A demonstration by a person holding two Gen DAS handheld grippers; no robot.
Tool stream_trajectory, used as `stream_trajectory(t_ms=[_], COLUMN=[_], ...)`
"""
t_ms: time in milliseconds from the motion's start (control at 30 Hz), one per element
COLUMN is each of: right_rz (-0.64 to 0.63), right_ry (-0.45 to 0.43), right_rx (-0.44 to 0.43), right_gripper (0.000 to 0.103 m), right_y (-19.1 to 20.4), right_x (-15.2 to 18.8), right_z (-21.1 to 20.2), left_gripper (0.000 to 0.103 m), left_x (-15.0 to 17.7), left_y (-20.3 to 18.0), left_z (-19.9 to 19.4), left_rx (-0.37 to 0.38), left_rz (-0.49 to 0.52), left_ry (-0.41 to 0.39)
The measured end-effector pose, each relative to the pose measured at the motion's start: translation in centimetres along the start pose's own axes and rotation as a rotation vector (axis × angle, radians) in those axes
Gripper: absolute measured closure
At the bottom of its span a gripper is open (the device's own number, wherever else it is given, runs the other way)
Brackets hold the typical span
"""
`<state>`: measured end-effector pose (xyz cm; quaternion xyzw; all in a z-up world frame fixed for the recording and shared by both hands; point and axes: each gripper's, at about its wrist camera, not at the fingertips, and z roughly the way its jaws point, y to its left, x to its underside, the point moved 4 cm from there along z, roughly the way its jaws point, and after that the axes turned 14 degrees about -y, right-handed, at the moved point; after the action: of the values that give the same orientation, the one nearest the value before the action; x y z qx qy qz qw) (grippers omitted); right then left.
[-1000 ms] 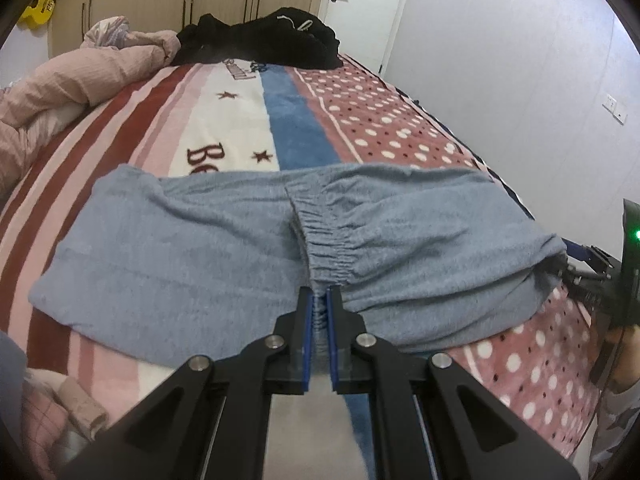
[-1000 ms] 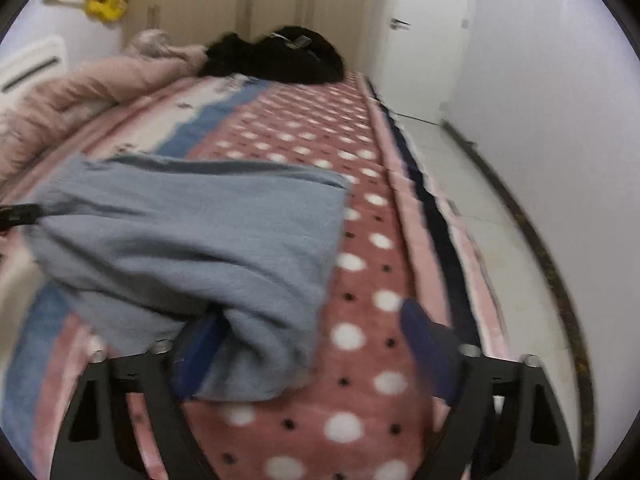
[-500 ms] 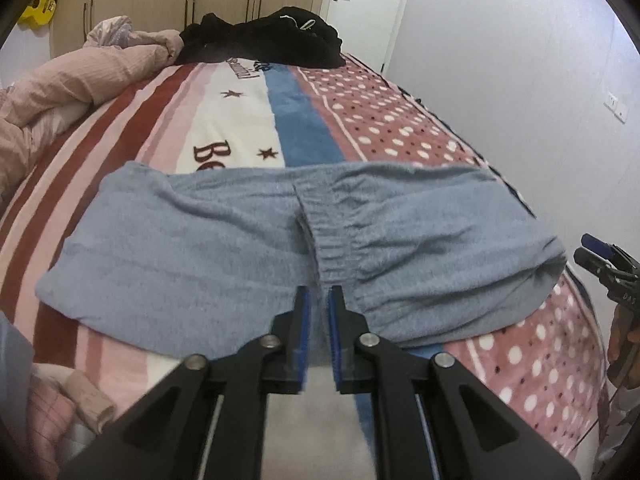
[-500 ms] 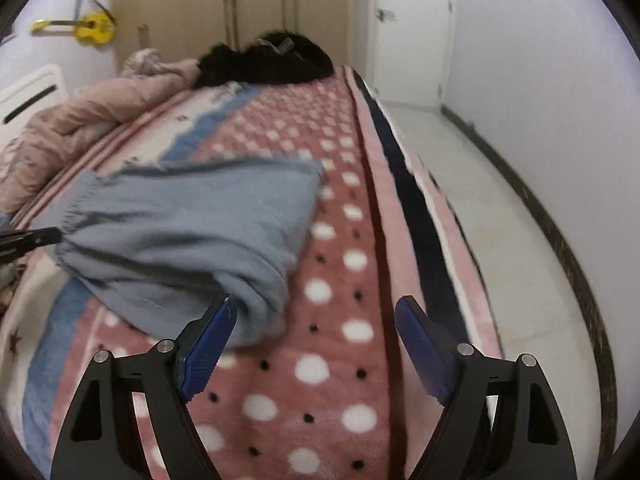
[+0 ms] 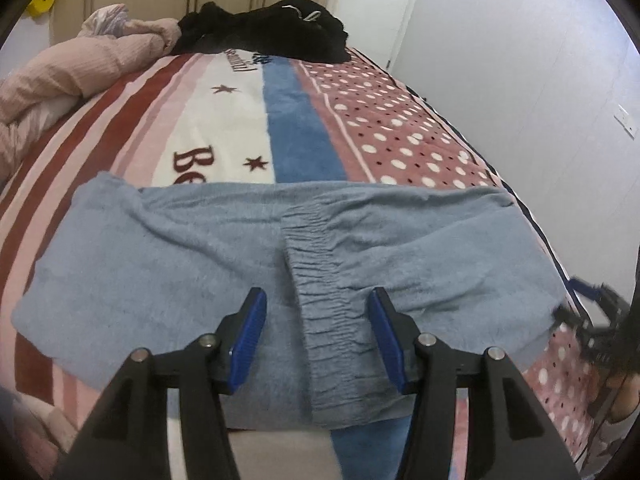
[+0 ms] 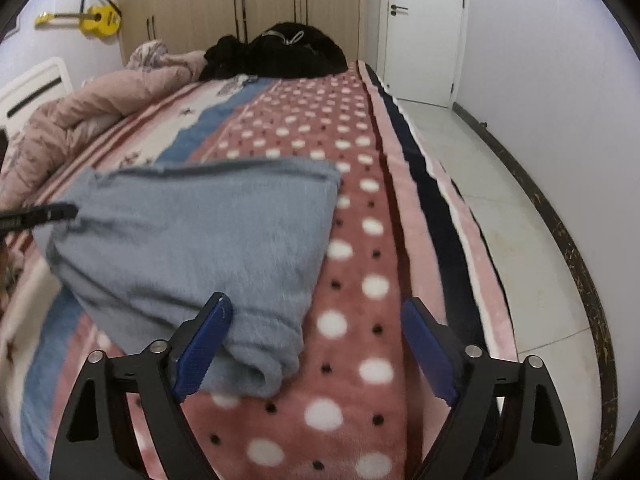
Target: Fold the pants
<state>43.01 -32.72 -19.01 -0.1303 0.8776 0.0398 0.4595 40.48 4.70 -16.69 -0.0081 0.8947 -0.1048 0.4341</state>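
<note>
The grey-blue pants (image 5: 168, 280) lie folded across the patterned bed blanket (image 5: 224, 120). Their elastic waistband (image 5: 320, 300) runs down the middle toward my left gripper (image 5: 317, 296). Its jaws are opening, and the waistband lies between the blue pads without being pressed. My right gripper (image 6: 316, 302) is opening too, with its left fingertip (image 6: 212, 320) against the rolled right end of the pants (image 6: 192, 248) and nothing pinched. In the left wrist view the right gripper (image 5: 592, 320) shows at the pants' right end. One left finger (image 6: 40, 216) shows in the right wrist view.
A black heap of clothes (image 5: 280, 28) lies at the far end of the bed, and a pink quilt (image 5: 60, 80) is bunched along the left. The bed's right edge (image 6: 448, 208) drops to a tiled floor (image 6: 500, 184) by the white wall. A yellow guitar (image 6: 92, 20) hangs on the wall.
My left gripper has let go of the waistband and opened wide. The right gripper drew back from the folded end, then came up beside it again, staying open.
</note>
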Motion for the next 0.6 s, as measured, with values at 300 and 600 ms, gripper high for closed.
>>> stream_trajectory(t_ms=[300, 600], right_rz=[0.027, 0.079], right_ry=[-0.041, -0.036], right_rx=[-0.031, -0.077], right_gripper=[0.017, 0.017], right_y=[0.1, 0.1], right_x=[0.1, 0.7], right_z=[-0.6, -0.1], left_gripper=[0.025, 0.025], left_x=[2.8, 6.6], left_y=[4.0, 8.2], left_z=[-5.8, -2.9], left_rx=[-0.05, -0.041], left_rz=[-0.196, -0.496], left_ry=[-0.033, 0.085])
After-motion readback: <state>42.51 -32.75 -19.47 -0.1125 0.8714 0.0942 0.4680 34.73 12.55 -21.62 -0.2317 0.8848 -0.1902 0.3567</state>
